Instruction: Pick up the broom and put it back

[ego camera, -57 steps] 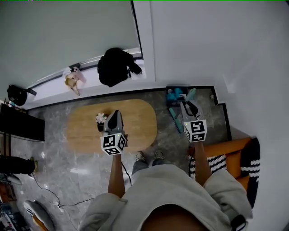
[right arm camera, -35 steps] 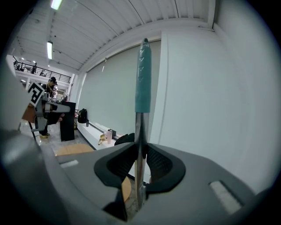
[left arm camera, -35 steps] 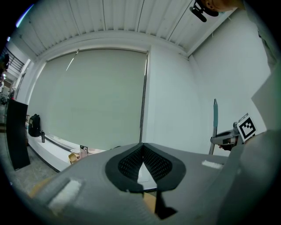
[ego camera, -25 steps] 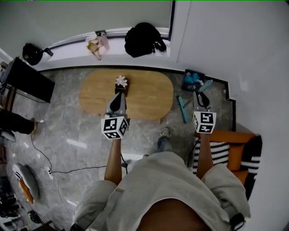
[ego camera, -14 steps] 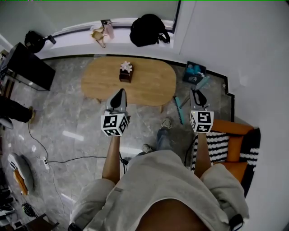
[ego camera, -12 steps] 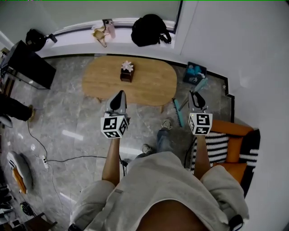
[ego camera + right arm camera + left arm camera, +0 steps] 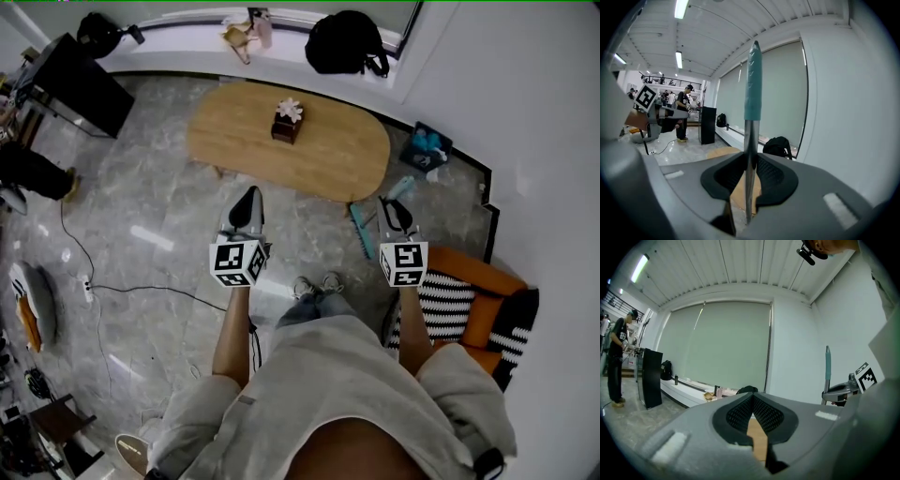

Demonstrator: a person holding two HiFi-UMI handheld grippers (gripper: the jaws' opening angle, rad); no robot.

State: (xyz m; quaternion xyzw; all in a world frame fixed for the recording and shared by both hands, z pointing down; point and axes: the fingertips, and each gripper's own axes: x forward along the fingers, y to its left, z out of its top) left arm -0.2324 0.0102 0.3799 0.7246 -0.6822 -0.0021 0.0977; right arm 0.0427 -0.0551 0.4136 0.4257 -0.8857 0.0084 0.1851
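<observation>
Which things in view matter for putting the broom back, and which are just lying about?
In the job:
- broom, clamped in the right gripper
- left gripper, shut and empty

Lying about:
- oval wooden table
- flower box on it
- black backpack
- orange armchair
- floor cable

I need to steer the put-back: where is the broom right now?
The broom is clamped upright in the right gripper; head view shows its teal brush head on the right, between the oval wooden table and the orange chair.
</observation>
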